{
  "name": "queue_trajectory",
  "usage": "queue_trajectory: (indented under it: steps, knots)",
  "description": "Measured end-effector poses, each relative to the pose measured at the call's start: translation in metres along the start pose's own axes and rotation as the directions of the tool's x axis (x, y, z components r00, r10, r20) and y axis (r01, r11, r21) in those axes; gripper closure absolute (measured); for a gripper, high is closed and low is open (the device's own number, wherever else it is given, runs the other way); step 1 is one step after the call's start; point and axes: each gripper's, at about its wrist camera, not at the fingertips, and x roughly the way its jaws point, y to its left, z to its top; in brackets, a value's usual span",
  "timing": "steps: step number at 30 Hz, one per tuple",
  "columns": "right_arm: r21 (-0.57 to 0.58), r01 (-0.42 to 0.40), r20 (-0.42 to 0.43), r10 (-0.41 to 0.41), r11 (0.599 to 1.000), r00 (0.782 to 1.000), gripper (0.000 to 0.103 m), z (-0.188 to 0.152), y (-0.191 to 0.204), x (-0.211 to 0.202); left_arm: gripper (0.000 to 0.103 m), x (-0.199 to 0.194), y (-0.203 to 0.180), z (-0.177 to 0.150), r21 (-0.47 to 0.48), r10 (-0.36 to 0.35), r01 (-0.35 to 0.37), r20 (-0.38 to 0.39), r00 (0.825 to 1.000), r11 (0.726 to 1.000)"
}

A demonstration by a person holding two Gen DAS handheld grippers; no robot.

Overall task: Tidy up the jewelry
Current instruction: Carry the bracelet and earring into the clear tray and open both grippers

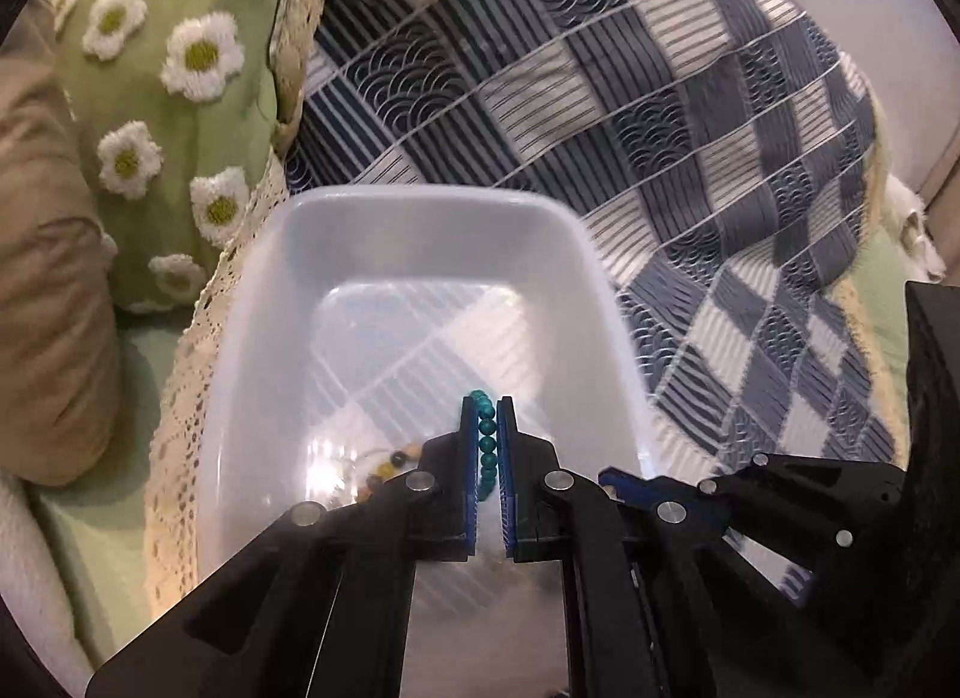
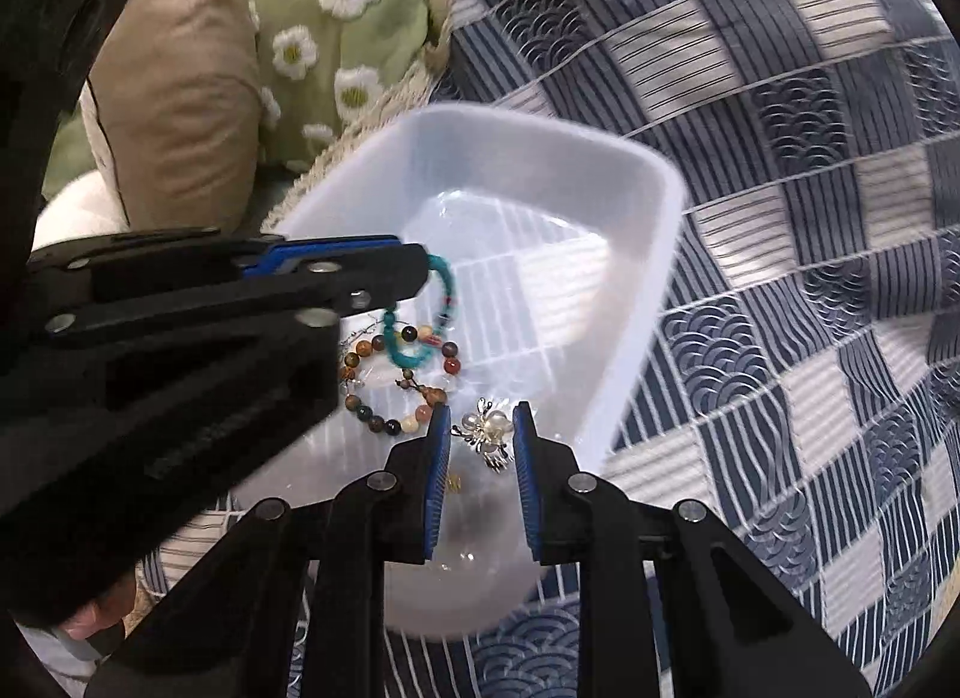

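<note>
**Two grippers over the white tray, each with a piece of jewelry**

Left wrist view. Blue-padded fingers of the left gripper [image 1: 487, 428] sit closest to the lens, clenched on a teal bead bracelet [image 1: 485, 446]; the beads run in a line up the narrow slot between the pads and curl over just past the tips. Beneath is a white plastic tray [image 1: 414, 230] resting on a blue-and-white patchwork quilt [image 1: 690, 116]. Only a few yellow and amber beads of a mixed-colour bead bracelet [image 1: 390, 461] show left of the fingers, in glare. The right gripper [image 1: 618, 482] enters at lower right; its tips and load are hidden here. A green daisy-pattern cushion [image 1: 180, 68] and a tan cushion [image 1: 54, 278] lie at left.

Right wrist view. Right gripper [image 2: 481, 428] fingers are nearest, part-way closed around a silver-and-pearl brooch [image 2: 489, 431]; whether the pads press on it is hard to tell, though it sits between the tips above the tray [image 2: 540, 140] floor. This view shows what the other hides: the teal bracelet [image 2: 441, 302] hangs as a loop from the left gripper [image 2: 420, 269], its lower end touching or just above the mixed-colour bracelet [image 2: 384, 392], which lies as a full ring on the tray floor. Quilt [image 2: 810, 218] fills the right side, with the green cushion [image 2: 336, 8] and tan cushion [image 2: 174, 92] beyond the tray.
</note>
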Motion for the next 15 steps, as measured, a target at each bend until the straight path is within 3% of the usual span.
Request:
queue_trajectory:
  steps: [2, 15]
  knots:
    - [-0.004, 0.010, -0.004, -0.010, 1.000, 1.000, 0.081, 0.001, 0.002, 0.009, 0.097, 0.013, 0.006, 0.000, 0.006, 0.047, -0.047, -0.016, 0.999, 0.999]
    - [-0.044, 0.010, -0.041, -0.012, 0.999, 0.999, 0.081, 0.000, 0.007, 0.026, 0.095, 0.035, 0.021, -0.006, -0.008, 0.133, -0.134, -0.079, 0.988, 0.991]
